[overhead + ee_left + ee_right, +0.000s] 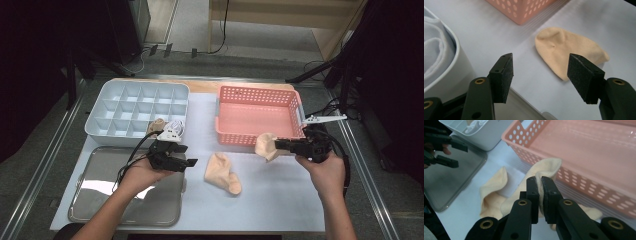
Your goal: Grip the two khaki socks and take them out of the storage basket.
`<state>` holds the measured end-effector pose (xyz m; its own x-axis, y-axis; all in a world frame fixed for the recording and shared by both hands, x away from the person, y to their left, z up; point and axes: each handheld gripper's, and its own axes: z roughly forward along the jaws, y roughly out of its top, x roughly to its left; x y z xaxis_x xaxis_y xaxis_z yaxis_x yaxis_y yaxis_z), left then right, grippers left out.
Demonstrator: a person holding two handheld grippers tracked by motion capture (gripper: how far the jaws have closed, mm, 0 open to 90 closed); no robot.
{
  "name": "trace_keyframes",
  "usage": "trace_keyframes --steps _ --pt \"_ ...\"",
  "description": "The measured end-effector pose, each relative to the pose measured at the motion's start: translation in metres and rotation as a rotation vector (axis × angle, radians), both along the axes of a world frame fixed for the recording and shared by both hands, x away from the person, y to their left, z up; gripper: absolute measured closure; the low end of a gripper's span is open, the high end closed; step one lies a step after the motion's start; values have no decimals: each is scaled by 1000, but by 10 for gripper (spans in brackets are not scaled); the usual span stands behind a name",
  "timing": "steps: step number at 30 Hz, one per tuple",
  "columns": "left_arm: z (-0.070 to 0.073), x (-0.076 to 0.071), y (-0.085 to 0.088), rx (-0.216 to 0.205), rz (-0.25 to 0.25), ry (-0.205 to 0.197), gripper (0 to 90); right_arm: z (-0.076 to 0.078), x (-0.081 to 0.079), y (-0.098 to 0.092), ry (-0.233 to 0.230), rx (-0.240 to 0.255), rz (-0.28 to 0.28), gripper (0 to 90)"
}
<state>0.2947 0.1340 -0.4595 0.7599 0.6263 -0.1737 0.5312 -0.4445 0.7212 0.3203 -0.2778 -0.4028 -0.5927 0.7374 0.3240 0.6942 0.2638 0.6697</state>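
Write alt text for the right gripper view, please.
Two black tongs pinch a fold of a beige sock beside a pink perforated basket. A second beige sock lies on the white table, with a metal tray at left.

my right gripper (540, 180) is pinching crumpled beige sock (546, 167), hanging beside pink basket (584, 142); second beige sock (222, 172) is lying flat on table.

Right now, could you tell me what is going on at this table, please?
A person is handling beige socks with two handheld grippers. The right gripper is shut on one beige sock, holding it at the near wall of the pink basket. The left gripper is open over the edge of the metal tray, facing a second beige sock lying on the white mat. The white divided organiser already holds rolled socks.
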Motion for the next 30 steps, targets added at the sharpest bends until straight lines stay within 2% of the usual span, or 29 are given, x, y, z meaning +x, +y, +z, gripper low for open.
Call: trace_keyframes --steps 9,12,16,20,30 --pt "-1 3 -2 5 -13 7 390 -19 -10 -5 17 -16 -22 860" --pt "-3 5 -2 8 -10 13 390 -30 -12 -7 31 -16 -32 860" --pt "-6 7 -2 11 -20 7 391 -36 -11 -6 32 -21 -34 859" --pt "-8 9 -2 17 -21 18 391 -39 -9 -7 23 -19 -43 859" --pt "-5 9 5 5 1 7 392 -63 0 -10 72 -80 -69 853"
